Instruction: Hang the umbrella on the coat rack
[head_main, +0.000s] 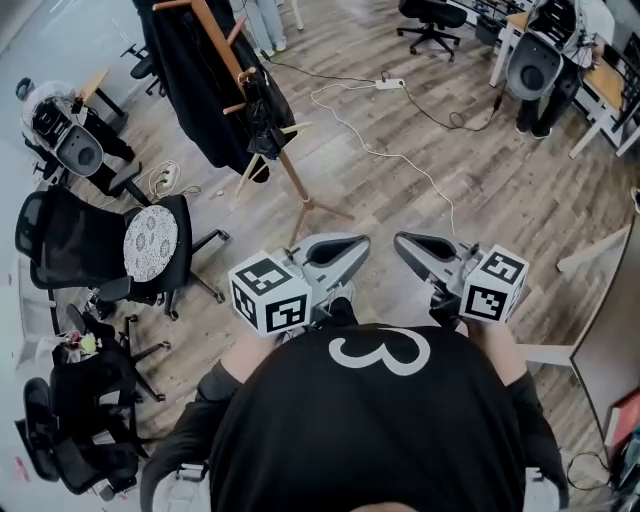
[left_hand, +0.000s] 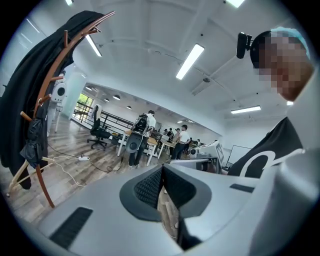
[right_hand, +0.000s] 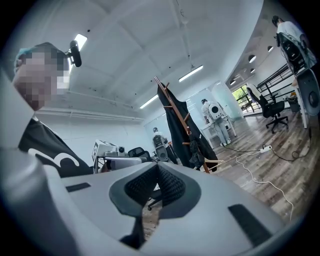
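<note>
- Left tongs (head_main: 352, 247): pressed together with nothing between the ribbed pads. They are held low against the person's black shirt, at lower centre of the head view.
- Right tongs (head_main: 405, 244): also pressed together and empty, just beside the left pair and pointing roughly level toward the rack.
- Folded black umbrella (head_main: 262, 118): hangs down from a peg of the slanted wooden coat rack (head_main: 300, 192) in the upper left of the head view. It sits close to the pole, beside a long black coat (head_main: 195, 70). How it catches the peg is too small to tell.
- Judgement: the umbrella's weight rests on the rack alone, and both tongs are well apart from it, so the hanging looks done. That would explain the empty, closed tongs.
- Risk, as a guess: the rack leans on thin splayed legs, so a knock could swing the umbrella off.
</note>
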